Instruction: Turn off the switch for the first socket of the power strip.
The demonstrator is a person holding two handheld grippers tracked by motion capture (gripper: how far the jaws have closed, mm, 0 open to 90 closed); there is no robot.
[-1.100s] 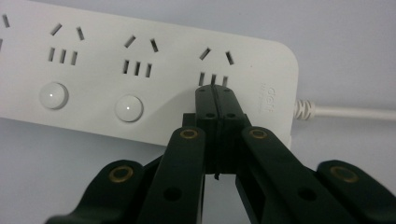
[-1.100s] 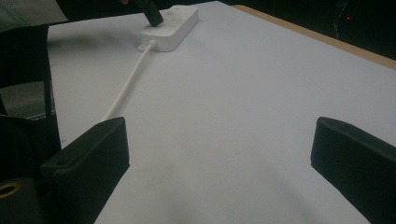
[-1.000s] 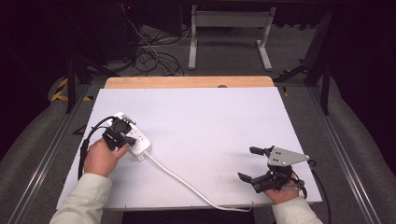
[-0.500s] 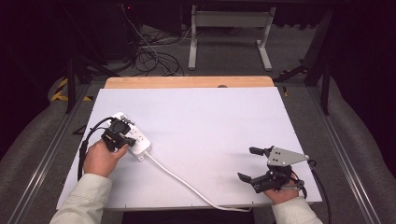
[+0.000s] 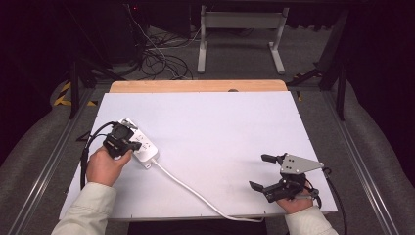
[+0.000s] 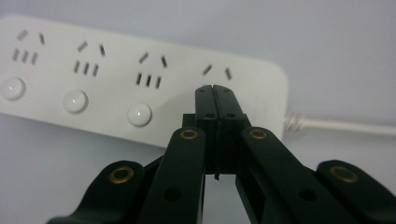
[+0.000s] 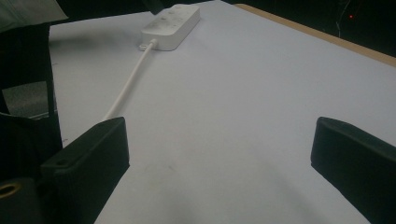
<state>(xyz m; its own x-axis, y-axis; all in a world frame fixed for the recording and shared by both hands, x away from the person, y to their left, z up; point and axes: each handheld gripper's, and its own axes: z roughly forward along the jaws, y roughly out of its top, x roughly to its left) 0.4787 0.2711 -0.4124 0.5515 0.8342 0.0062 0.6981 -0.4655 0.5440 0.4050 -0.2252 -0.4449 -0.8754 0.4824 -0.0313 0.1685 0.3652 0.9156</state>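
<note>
Left gripper (image 6: pixel 213 88) now atop power strip (image 6: pixel 116 84)

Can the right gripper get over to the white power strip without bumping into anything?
Probably yes. The right gripper sits open, and bare white table lies between it and the power strip. But the shut left gripper already hovers over the strip's cord end.

White power strip (image 5: pixel 139 143) lying flat on the worktop's (image 5: pixel 225 127) left side, angled, sockets up. Four socket groups in a row, three round buttons visible beneath them (image 6: pixel 135 79). White cord (image 5: pixel 195 193) leaving the nearer end, running diagonally to the worktop's front edge. Nothing plugged in.
</note>
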